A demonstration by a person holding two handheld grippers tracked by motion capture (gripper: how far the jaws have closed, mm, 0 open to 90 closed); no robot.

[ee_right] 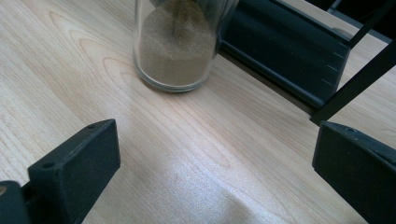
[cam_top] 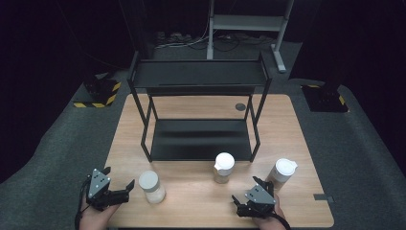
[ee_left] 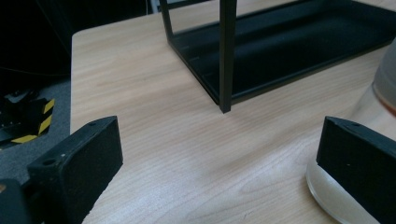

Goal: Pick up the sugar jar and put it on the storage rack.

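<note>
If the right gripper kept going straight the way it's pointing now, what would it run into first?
Probably the clear glass jar of brown powder, which stands ahead between the open jaws of the right gripper, slightly toward the left jaw. Bare wooden table lies before it; the black metal shelf rack is behind. Depth is uncertain.

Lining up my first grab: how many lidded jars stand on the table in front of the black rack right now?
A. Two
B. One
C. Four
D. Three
D: the high view shows the left jar, the middle jar and the right jar upright on the table in front of the rack, none between the open jaws of the left gripper or the right gripper.
</note>
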